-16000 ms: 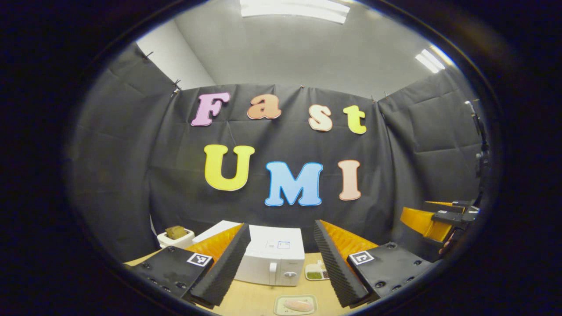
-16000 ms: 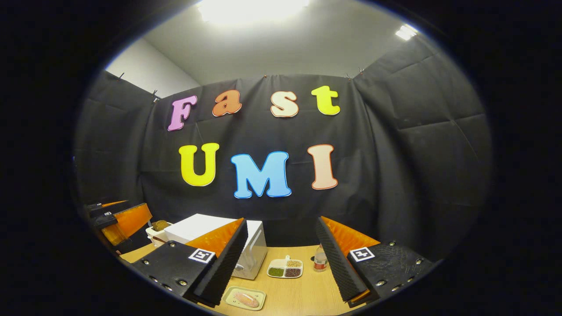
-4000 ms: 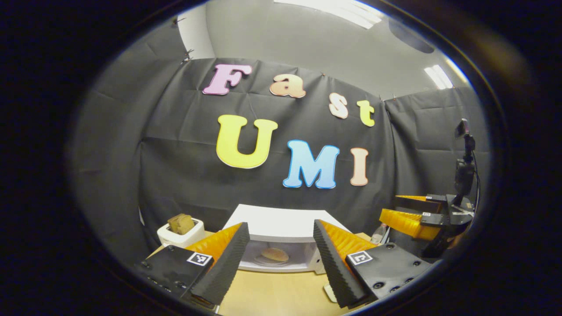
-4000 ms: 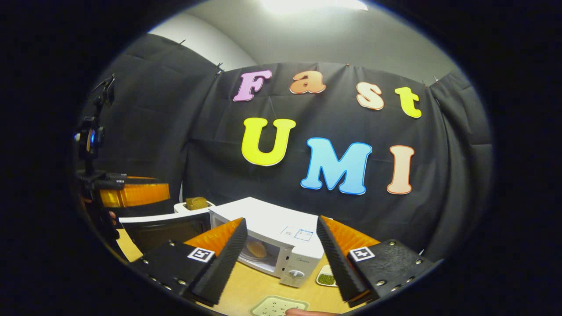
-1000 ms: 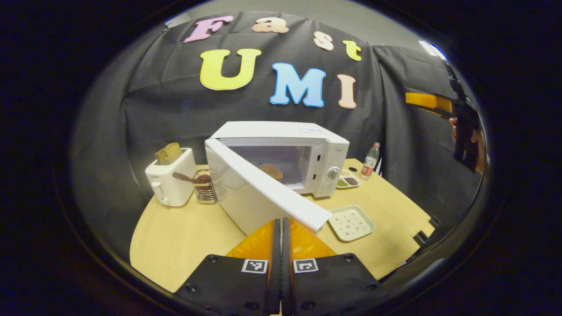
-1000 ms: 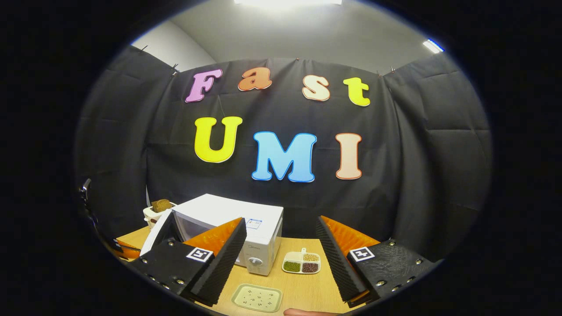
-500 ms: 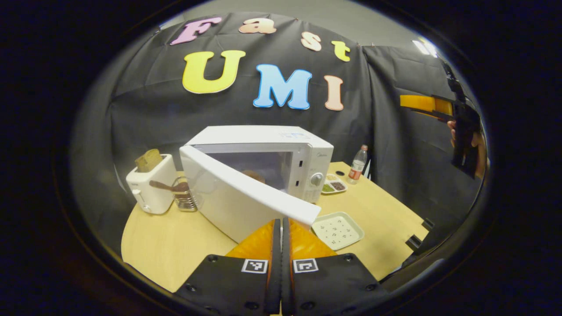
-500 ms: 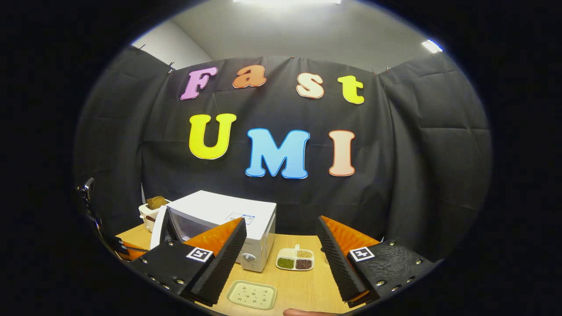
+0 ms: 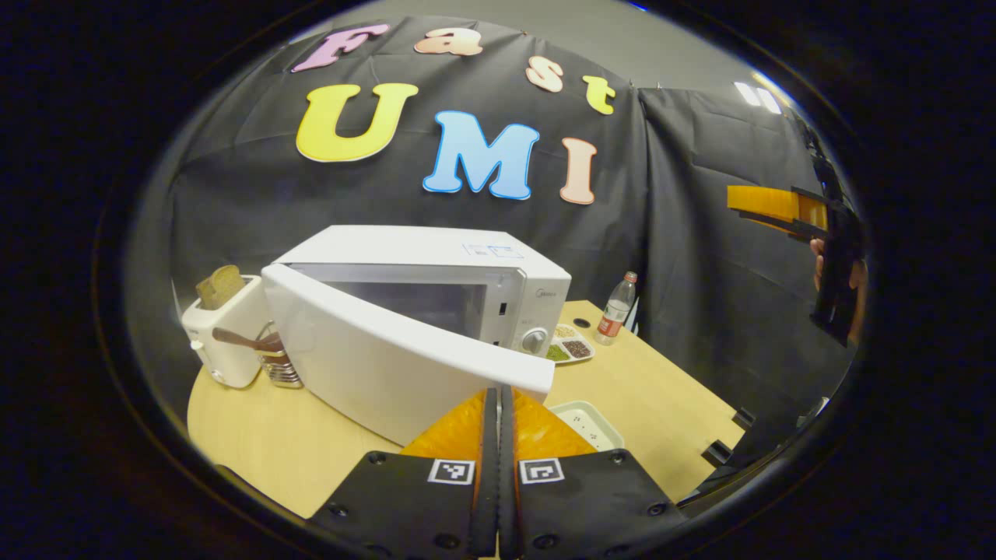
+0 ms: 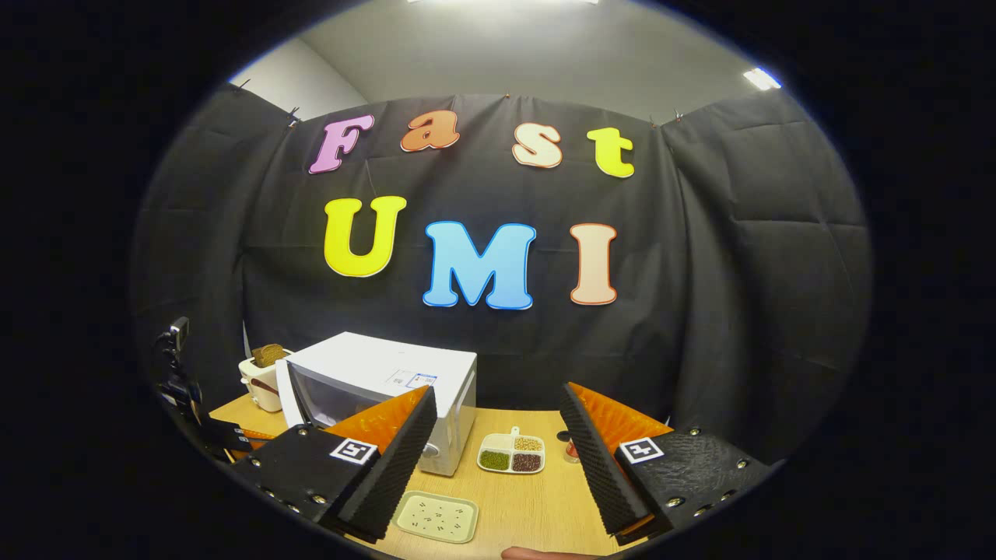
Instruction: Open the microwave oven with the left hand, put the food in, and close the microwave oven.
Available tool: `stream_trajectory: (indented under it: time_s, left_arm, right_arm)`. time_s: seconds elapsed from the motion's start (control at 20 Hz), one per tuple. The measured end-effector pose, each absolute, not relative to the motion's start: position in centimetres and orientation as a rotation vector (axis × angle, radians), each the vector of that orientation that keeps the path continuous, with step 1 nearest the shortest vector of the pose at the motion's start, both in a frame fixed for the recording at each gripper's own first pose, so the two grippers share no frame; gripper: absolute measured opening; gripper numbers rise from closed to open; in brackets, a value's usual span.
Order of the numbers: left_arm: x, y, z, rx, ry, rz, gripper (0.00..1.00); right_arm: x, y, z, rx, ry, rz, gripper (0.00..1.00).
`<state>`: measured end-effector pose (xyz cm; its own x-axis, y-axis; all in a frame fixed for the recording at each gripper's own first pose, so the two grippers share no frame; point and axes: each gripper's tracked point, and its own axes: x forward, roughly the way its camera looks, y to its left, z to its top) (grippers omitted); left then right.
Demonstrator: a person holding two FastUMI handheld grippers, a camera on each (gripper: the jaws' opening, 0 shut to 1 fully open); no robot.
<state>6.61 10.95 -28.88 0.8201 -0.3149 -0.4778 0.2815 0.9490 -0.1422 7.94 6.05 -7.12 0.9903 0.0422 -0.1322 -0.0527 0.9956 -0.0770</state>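
Note:
The white microwave (image 9: 436, 257) stands on the wooden table with its door (image 9: 389, 358) ajar, swung most of the way toward the body. My left gripper (image 9: 498, 404) is shut with nothing in it, its tips against the door's outer face near the free edge. The food inside is hidden behind the door. In the right gripper view the microwave (image 10: 389, 369) sits at lower left, and my right gripper (image 10: 498, 451) hangs open above the table, holding nothing. That right gripper (image 9: 778, 206) also shows far right in the left gripper view, held by a hand.
An empty pale green tray (image 10: 436, 515) lies in front of the microwave. A divided dish of beans (image 10: 511, 454), a bottle (image 9: 615, 309), a white toaster with bread (image 9: 222, 323) and a wire utensil holder (image 9: 274, 364) stand around it on the table (image 9: 296, 451).
The microwave door has swung further toward shut as my shut left gripper follows it. The food inside has gone out of sight. The right gripper stays open and has drifted slightly.

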Motion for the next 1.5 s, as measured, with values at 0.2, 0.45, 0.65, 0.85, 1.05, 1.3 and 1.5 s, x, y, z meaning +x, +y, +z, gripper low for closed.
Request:
stream_trajectory:
  time_s: [0.2, 0.45, 0.65, 0.85, 1.05, 1.3, 1.5]
  left_arm:
    - [9.1, 9.6, -29.2, -0.069, 0.508, -0.33, 0.07]
    - [13.0, 8.3, -29.8, -0.096, 0.507, -0.329, 0.07]
    - [15.8, 7.6, -30.3, -0.108, 0.516, -0.328, 0.07]
    - [18.3, 6.7, -30.7, -0.075, 0.522, -0.346, 0.07]
    - [20.4, 6.2, -30.9, -0.079, 0.522, -0.326, 0.08]
    - [22.3, 5.9, -31.3, -0.07, 0.532, -0.294, 0.05]
    - [23.1, 5.8, -31.4, -0.066, 0.533, -0.285, 0.07]
  right_arm:
    - [8.2, 4.8, -7.6, -0.058, 0.133, 0.021, 0.97]
    - [8.2, 3.9, -8.0, -0.05, 0.152, 0.002, 0.97]
    - [8.2, 3.2, -8.0, -0.05, 0.149, -0.019, 0.97]
    - [8.3, 2.7, -8.5, -0.048, 0.165, -0.03, 0.97]
    - [8.5, 2.5, -8.6, -0.051, 0.169, -0.033, 0.97]
    - [9.0, 2.0, -9.0, -0.057, 0.179, -0.038, 0.97]
    - [9.6, 1.3, -9.1, -0.052, 0.18, -0.048, 0.98]
